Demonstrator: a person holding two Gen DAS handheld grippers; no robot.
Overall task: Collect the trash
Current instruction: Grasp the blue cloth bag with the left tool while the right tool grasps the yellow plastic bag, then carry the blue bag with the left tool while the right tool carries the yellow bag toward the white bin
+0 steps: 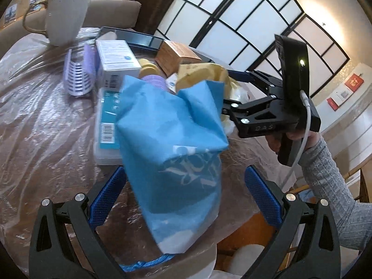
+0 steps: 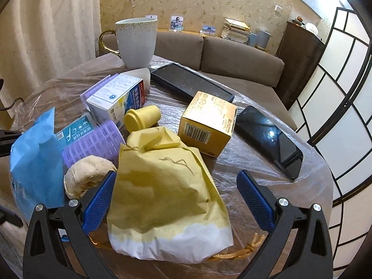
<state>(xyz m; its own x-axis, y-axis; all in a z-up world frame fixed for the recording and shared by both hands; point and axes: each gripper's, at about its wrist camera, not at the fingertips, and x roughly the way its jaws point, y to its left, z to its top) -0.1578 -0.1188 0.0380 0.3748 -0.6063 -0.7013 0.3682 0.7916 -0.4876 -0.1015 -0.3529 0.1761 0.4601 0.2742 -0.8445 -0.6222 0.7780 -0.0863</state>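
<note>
The left gripper [image 1: 183, 197] stands wide, its blue ribbed pads on either side of a crumpled blue paper bag [image 1: 172, 144] without visibly pressing it; the bag sits between them, so the spread looks chosen to take in its full width before any squeeze. The right gripper [image 2: 173, 200] is likewise spread wide around a crumpled yellow paper bag with a white lower edge [image 2: 167, 186]; its left pad lies close against the bag's side and the right pad stands apart from it, so nothing is held yet.

Both bags rest on the round surface under a clear plastic sheet [image 2: 267, 169], at its near edge, probably because loose rubbish there is easiest to reach from the person's side. A wadded beige paper ball [image 2: 87, 174] lies between the two bags, just beside the right gripper's left pad; it would likely count as trash too.

Farther back sit things that seem meant to stay: a speckled white mug with a gold handle [image 2: 136, 44], a white medicine box [image 2: 116, 97], a yellow cardboard box with a barcode [image 2: 207, 123], a black phone [image 2: 269, 139] and lilac plastic hair rollers [image 2: 93, 144]; the grippers approach low from the front, which keeps them off these.
</note>
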